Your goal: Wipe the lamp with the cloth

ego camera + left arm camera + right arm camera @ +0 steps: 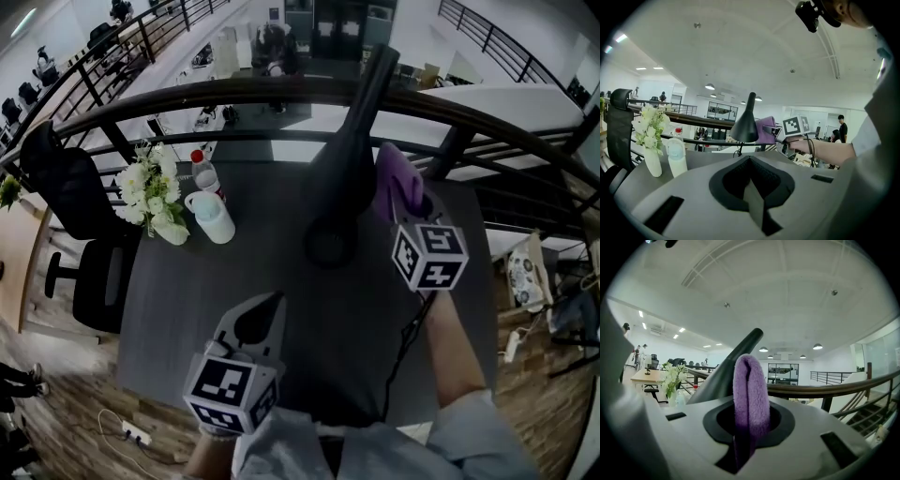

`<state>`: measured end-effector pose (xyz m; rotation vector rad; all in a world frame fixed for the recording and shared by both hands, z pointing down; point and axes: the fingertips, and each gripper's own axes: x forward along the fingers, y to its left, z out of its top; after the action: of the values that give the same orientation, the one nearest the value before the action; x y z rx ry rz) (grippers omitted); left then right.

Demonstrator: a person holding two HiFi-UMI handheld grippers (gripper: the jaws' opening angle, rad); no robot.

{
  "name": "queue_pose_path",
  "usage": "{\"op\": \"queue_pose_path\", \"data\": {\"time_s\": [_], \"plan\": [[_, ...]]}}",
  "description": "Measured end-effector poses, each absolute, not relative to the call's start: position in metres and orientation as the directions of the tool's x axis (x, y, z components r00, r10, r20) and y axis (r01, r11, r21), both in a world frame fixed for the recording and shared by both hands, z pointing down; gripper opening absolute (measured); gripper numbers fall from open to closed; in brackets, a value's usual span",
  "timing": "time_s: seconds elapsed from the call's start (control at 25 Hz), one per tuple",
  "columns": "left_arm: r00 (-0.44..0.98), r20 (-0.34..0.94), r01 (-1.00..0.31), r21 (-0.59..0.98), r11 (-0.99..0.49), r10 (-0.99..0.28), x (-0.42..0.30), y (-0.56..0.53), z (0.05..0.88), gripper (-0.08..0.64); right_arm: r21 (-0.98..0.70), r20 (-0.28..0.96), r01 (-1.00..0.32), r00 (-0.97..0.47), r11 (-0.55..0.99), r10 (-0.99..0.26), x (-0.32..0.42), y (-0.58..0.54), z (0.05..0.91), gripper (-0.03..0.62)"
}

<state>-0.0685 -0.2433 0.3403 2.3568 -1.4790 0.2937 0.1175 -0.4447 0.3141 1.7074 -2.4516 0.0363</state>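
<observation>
right gripper (405, 202): clamped on cloth (751, 394), at lamp's (352, 159) right side
left gripper (272, 302): closed, empty
tip: press lightly, lamp could tip

Black lamp (352, 155) upright; folded purple cloth (397, 180) just beside.

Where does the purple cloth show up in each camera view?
Head view: cloth right of centre, in the right gripper, beside the lamp.
Left gripper view: centre, just right of the lamp shade.
Right gripper view: centre, pinched in the jaws.
Shared landmark: the black lamp, left of the cloth everywhere.
</observation>
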Motion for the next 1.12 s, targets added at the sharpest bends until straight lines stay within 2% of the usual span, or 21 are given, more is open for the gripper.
{"op": "queue_pose_path", "data": {"time_s": [0.76,1.12], "plan": [[0.433,0.367,-0.901,0.184,-0.392,-0.823,-0.073,-0.249,0.351,0.012,0.059,0.055,-0.903,-0.422,0.425,-0.905,0.077,-0.437,0.283,0.051],[0.435,0.357,-0.900,0.174,-0.399,-0.826,-0.073,-0.245,0.349,0.012,0.111,0.023,-0.882,-0.458,0.457,-0.889,0.052,-0.422,0.272,0.051]]}}
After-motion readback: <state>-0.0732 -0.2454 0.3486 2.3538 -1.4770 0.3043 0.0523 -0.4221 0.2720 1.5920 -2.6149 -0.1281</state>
